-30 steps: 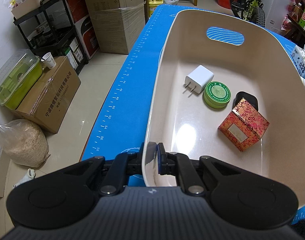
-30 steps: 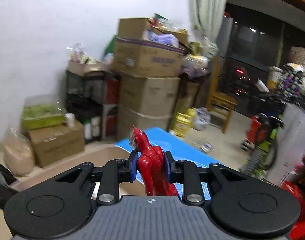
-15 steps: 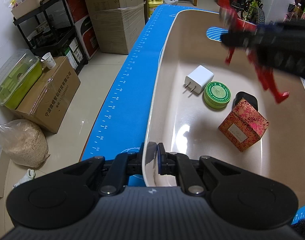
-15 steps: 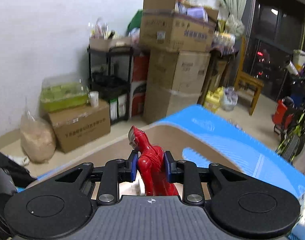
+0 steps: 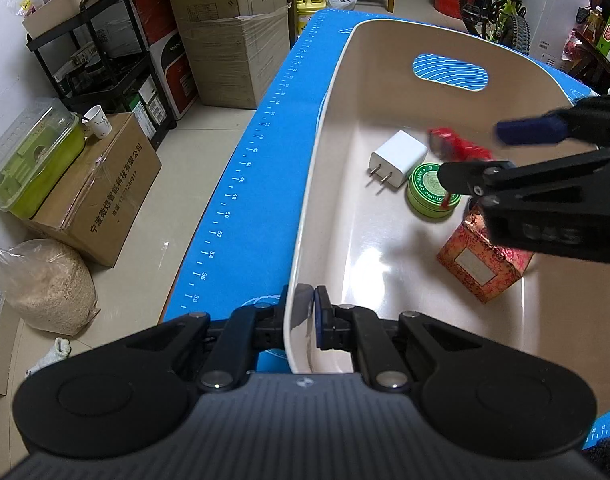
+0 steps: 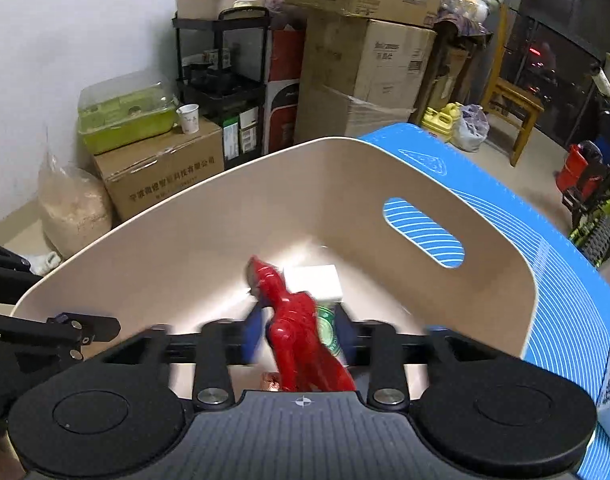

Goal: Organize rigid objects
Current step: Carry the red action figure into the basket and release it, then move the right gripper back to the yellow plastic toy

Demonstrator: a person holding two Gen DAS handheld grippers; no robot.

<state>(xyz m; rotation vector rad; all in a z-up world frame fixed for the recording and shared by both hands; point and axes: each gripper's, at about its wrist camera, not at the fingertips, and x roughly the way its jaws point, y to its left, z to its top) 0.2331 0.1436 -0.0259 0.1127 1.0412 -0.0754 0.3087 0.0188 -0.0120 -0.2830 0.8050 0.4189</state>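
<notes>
A beige bin (image 5: 305, 216) stands on the blue mat. My left gripper (image 5: 299, 316) is shut on the bin's near rim. Inside lie a white charger (image 5: 399, 158), a green round tin (image 5: 429, 192) and a red patterned box (image 5: 483, 264). My right gripper (image 6: 297, 334) hangs over the bin with its fingers spread apart. The red toy figure (image 6: 293, 328) sits loose between them, blurred and tilted; it also shows in the left wrist view (image 5: 457, 148) above the tin. The right gripper (image 5: 501, 148) shows there too.
The blue mat (image 5: 241, 184) runs along the bin's left side, with the table edge beyond it. Cardboard boxes (image 5: 97, 196), a black shelf (image 5: 101, 64) and a grain sack (image 5: 45, 284) stand on the floor to the left. A bicycle (image 5: 501, 4) is at the far right.
My right gripper came down over the bin and its fingers opened; the red figure, held tight before, is now loose and dropping. My left gripper has stayed on the rim.
</notes>
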